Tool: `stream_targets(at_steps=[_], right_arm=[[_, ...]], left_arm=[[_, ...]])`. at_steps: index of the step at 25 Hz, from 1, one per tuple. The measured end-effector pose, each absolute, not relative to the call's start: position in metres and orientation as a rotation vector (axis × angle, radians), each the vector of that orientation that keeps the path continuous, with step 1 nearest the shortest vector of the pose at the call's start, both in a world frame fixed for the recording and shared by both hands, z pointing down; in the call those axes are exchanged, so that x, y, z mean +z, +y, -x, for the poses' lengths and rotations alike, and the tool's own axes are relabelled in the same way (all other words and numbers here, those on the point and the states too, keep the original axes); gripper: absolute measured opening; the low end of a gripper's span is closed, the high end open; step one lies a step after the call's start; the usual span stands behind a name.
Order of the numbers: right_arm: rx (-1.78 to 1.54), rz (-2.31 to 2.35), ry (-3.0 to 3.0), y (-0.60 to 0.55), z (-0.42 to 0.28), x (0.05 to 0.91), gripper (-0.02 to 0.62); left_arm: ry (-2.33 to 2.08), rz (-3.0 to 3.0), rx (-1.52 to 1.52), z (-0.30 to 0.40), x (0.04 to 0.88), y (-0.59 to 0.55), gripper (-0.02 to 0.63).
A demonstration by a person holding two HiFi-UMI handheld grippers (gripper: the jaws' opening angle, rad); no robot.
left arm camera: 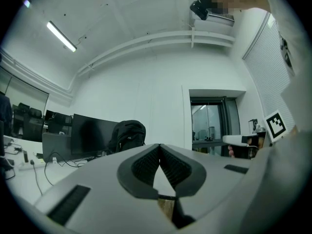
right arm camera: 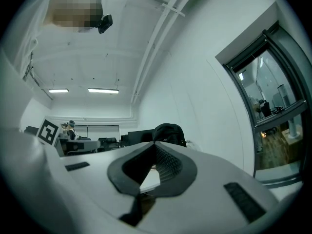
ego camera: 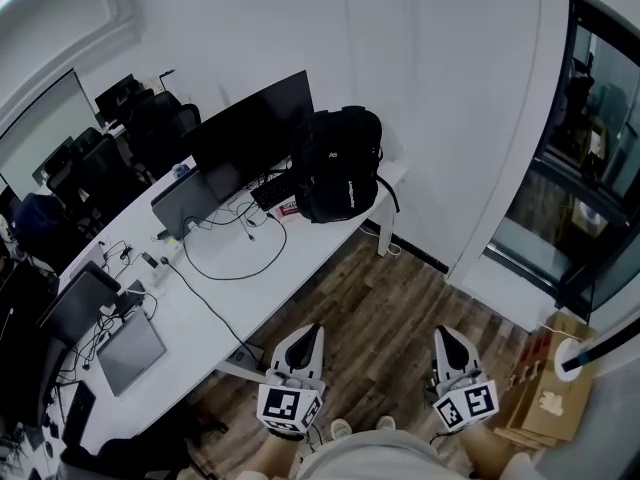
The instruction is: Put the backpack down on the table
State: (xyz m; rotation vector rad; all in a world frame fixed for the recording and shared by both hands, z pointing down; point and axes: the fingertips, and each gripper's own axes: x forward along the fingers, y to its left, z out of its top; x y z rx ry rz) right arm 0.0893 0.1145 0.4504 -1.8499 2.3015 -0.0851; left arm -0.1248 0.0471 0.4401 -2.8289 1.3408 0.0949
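Note:
A black backpack [ego camera: 339,165] stands upright on the far right end of the long white table [ego camera: 290,258], beside a dark monitor [ego camera: 255,123]. It shows small and distant in the left gripper view [left arm camera: 127,135] and the right gripper view [right arm camera: 169,132]. My left gripper [ego camera: 314,330] and right gripper [ego camera: 442,333] hang low over the wooden floor, well short of the table, both pointing level toward the backpack. Each has its jaws shut with nothing between them.
Laptops [ego camera: 130,350], cables [ego camera: 235,258] and a keyboard [ego camera: 272,190] lie on the table. Office chairs [ego camera: 120,153] stand behind it. A cardboard box [ego camera: 550,398] sits on the floor at the right, near a glass door [ego camera: 590,168]. A white wall rises behind the backpack.

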Motion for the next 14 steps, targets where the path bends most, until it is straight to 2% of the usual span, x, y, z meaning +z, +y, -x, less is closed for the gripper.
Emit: stream_targets(at_steps=[14], right_arm=[[-0.088, 1.842, 2.301, 0.121, -0.105, 0.45, 0.014]], left_arm=[[1.304, 2.834, 0.055, 0.101, 0.441, 0.057, 0.008]])
